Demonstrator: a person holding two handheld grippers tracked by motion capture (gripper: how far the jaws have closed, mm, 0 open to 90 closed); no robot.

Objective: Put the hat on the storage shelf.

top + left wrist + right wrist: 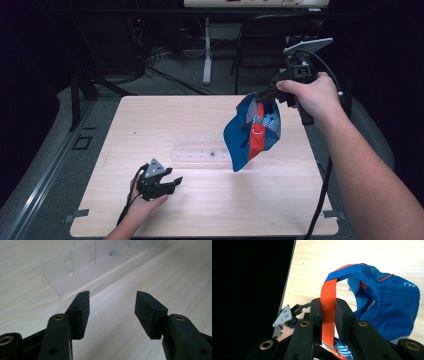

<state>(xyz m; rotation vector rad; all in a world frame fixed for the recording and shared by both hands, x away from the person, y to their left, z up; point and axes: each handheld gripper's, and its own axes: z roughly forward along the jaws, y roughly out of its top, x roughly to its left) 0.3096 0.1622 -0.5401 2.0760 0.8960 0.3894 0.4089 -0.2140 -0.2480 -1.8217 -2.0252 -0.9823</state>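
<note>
Dark surroundings and a grey floor frame the pale wooden worktop (210, 210), which stands bare except for a clear plastic rack (199, 154) near its middle. Toward the near left corner the left gripper (170, 184) hovers low over the wood, held by the person's left hand (142, 207); in the left gripper view its fingers (82, 311) stand wide apart with nothing between them, pointing toward the end of the rack (75, 267). Farther right, above the rack's right end, a blue cap (252, 131) with orange and patterned panels hangs in the air, well clear of the worktop. The right gripper (264, 95) holds it from above, gripped by the person's right hand (310, 95); in the right gripper view its fingers (342, 317) are clamped tight on the cap's orange strap (328, 307), and the crown (387, 307) sags off to one side. The step in hand looks like bringing the free gripper up to take a second hold on the dangling cap. To do that well, the right hand should keep the cap steady so it does not swing, while the left comes up with its fingers wide, aims at the brim or lower edge rather than loose cloth, and closes only once the fabric lies squarely between the pads.
</note>
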